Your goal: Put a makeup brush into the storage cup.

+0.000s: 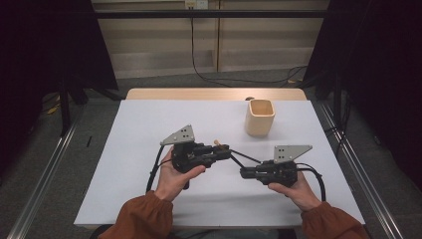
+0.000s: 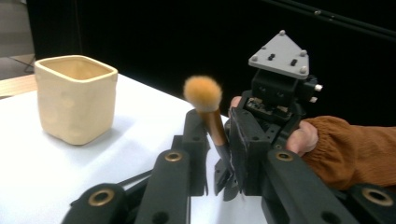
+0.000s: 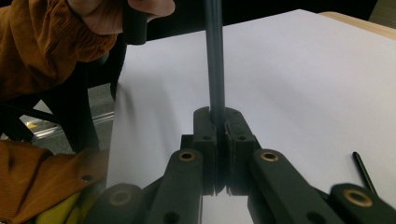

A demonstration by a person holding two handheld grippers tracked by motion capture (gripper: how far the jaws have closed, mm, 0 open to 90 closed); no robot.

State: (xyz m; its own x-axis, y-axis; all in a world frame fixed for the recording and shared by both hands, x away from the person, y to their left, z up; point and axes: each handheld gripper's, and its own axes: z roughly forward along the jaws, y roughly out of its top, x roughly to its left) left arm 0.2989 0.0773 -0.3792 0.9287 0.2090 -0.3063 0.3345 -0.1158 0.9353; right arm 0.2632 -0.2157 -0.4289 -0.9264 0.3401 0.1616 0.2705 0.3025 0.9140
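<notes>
A makeup brush with an orange tuft, a copper ferrule and a thin black handle spans between my two grippers above the white table top. My left gripper is shut on the ferrule end, with the tuft sticking up past its jaws. My right gripper is shut on the far end of the handle. In the high view the brush slants from the left gripper down to the right one. Farther off in the left gripper view is the right gripper's grey plate.
A cream square cup stands upright and open at the back right of the table. A thin black rod or cable lies on the sheet beside my right gripper. Orange sleeves come in from the near edge.
</notes>
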